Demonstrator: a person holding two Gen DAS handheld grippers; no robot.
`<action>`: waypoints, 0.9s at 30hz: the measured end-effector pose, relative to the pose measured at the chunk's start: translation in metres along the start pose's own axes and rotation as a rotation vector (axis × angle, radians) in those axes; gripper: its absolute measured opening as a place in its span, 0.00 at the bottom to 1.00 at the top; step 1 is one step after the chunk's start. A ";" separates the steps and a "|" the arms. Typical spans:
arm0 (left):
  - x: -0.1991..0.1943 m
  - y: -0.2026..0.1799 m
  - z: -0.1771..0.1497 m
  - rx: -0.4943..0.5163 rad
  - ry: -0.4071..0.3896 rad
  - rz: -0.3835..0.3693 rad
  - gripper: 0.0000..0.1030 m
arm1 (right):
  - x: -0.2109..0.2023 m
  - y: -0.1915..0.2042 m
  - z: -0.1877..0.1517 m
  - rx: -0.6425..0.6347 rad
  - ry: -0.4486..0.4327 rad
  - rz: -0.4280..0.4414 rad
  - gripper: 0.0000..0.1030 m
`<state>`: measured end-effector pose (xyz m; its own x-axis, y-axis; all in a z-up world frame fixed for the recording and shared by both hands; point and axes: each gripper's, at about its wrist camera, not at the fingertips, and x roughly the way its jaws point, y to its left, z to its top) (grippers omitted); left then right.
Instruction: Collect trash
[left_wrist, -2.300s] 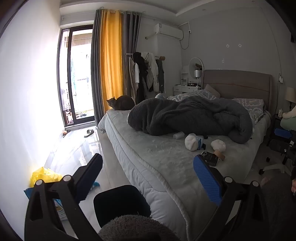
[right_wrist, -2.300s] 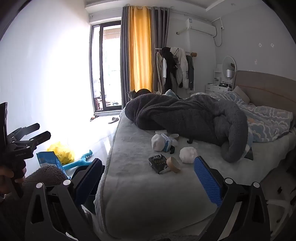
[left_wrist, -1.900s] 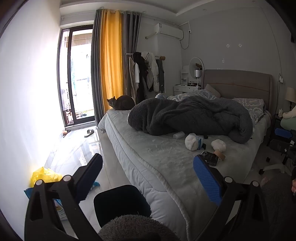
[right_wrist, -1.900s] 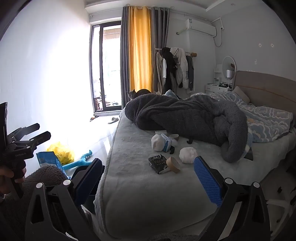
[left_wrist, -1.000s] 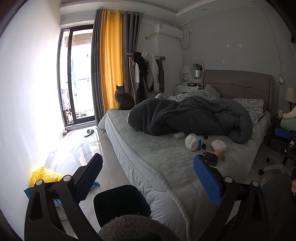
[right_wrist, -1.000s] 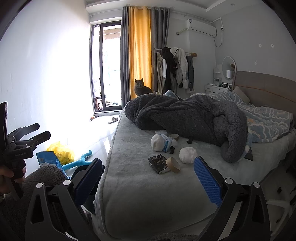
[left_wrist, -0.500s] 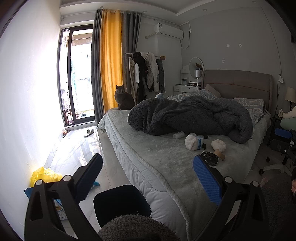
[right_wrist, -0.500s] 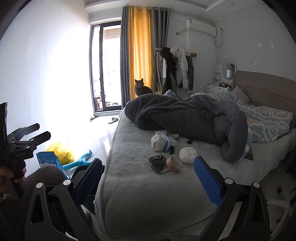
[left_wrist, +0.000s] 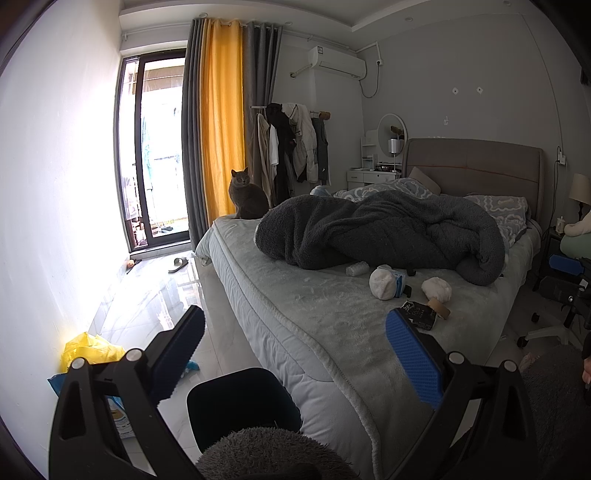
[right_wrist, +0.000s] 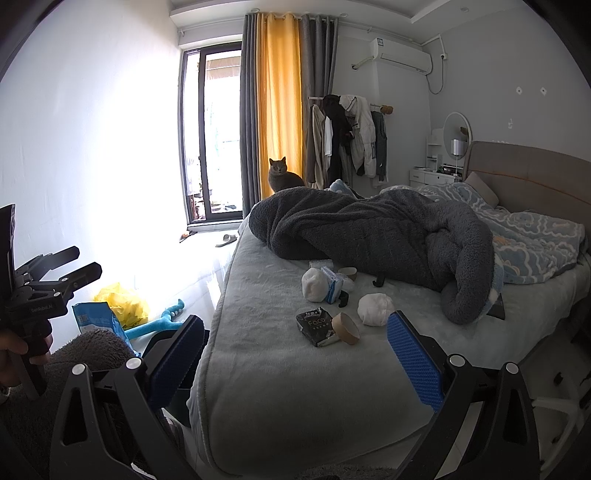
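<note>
Trash lies on the grey bed (right_wrist: 280, 373): a black box (right_wrist: 316, 326), a cardboard tube (right_wrist: 346, 328), white crumpled wads (right_wrist: 375, 309) (right_wrist: 314, 284) and a blue-white packet (right_wrist: 331, 283). The same pieces show in the left wrist view: box (left_wrist: 419, 315), wad (left_wrist: 436, 289). A dark bin (left_wrist: 242, 404) stands on the floor below my left gripper (left_wrist: 295, 352). My left gripper is open and empty. My right gripper (right_wrist: 295, 356) is open and empty, held short of the bed's foot. The left gripper also shows in the right wrist view (right_wrist: 62, 271).
A grey cat (right_wrist: 282, 177) sits at the bed's far corner. A dark blanket (right_wrist: 369, 236) is heaped across the bed. A yellow bag (right_wrist: 122, 301), blue packet (right_wrist: 98, 319) and teal tool (right_wrist: 159, 323) lie on the floor. An office chair (left_wrist: 565, 280) stands at right.
The cat has risen from lying to sitting upright and faces me. Both grippers have stayed still and open.
</note>
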<state>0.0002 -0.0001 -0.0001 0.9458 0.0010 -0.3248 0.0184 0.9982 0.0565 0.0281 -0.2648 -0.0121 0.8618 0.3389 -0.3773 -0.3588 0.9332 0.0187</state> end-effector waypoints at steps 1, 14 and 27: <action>0.000 0.000 0.000 0.001 0.000 0.000 0.97 | 0.000 0.000 0.000 0.000 0.000 0.000 0.97; 0.000 -0.001 0.000 0.003 0.000 0.001 0.97 | 0.000 0.000 0.000 0.000 -0.001 0.000 0.97; -0.003 0.001 0.000 -0.005 0.002 0.015 0.97 | 0.000 0.001 -0.001 -0.001 -0.002 0.000 0.97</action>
<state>-0.0028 0.0006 0.0014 0.9453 0.0159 -0.3257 0.0028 0.9984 0.0569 0.0278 -0.2639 -0.0133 0.8624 0.3394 -0.3755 -0.3595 0.9330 0.0176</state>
